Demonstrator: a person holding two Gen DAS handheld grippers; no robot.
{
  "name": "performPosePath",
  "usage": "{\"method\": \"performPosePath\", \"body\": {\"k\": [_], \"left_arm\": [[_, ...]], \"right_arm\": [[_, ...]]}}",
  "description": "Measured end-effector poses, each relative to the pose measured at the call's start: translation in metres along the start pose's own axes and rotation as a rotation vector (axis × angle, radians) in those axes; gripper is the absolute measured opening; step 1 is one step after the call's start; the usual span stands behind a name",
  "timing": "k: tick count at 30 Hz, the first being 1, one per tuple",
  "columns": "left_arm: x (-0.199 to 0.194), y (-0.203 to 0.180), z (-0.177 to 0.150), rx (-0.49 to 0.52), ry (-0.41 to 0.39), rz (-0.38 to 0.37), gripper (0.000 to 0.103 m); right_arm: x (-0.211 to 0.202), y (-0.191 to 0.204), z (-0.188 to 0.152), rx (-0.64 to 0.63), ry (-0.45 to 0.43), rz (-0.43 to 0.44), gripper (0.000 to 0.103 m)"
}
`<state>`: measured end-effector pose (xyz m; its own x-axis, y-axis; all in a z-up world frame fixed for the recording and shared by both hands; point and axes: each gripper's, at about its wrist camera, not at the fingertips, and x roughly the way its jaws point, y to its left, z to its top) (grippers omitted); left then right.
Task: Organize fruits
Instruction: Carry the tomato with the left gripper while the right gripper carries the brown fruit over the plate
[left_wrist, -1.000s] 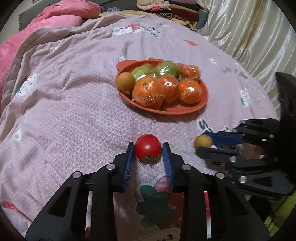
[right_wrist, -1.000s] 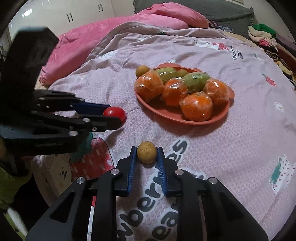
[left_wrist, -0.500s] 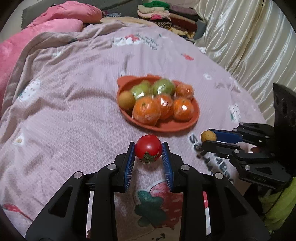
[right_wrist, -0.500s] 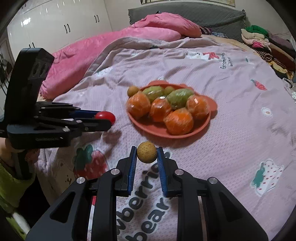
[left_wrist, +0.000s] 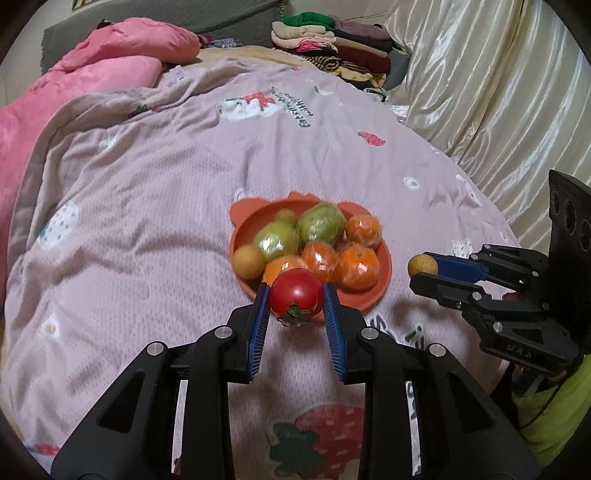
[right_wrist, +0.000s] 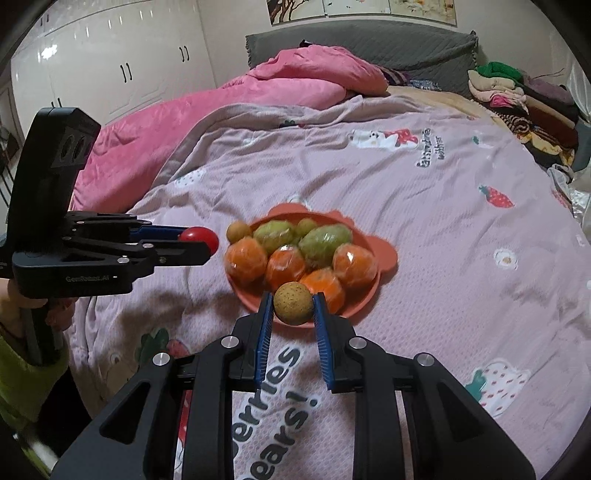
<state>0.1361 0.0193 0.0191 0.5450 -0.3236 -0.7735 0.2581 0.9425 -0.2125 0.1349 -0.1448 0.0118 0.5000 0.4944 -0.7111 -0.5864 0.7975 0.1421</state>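
My left gripper (left_wrist: 295, 299) is shut on a red tomato (left_wrist: 295, 297) and holds it above the bed, in front of the near rim of the orange plate (left_wrist: 384, 269). My right gripper (right_wrist: 293, 304) is shut on a small tan round fruit (right_wrist: 293, 302), also raised near the plate (right_wrist: 388, 254). The plate holds several wrapped oranges (right_wrist: 354, 260), two wrapped green fruits (right_wrist: 325, 240) and small tan fruits (right_wrist: 236, 230). The right gripper (left_wrist: 424, 269) shows in the left wrist view with its fruit (left_wrist: 421, 264); the left gripper (right_wrist: 207, 243) shows in the right wrist view.
The plate sits on a pink printed blanket (left_wrist: 147, 206) over a bed. A pink quilt (right_wrist: 229, 99) lies at the back left, folded clothes (right_wrist: 517, 92) at the back right, and a cream curtain (left_wrist: 498, 92) along the right.
Both grippers have risen from the blanket and pulled back, each still holding its fruit. The plate now looks farther and lower in both views.
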Motion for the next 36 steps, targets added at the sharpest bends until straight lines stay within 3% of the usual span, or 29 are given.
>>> {"method": "performPosePath", "body": {"k": [18,36], "left_arm": [[0.039,0.000,0.043,0.029,0.057,-0.024,0.021],[0.054,0.008,0.043,0.006,0.083,-0.049,0.022]], "right_arm": [[0.012,-0.012,0.027,-0.014,-0.001,-0.027,0.021],[0.044,-0.011,0.028,-0.043,0.044,-0.038,0.021]]}}
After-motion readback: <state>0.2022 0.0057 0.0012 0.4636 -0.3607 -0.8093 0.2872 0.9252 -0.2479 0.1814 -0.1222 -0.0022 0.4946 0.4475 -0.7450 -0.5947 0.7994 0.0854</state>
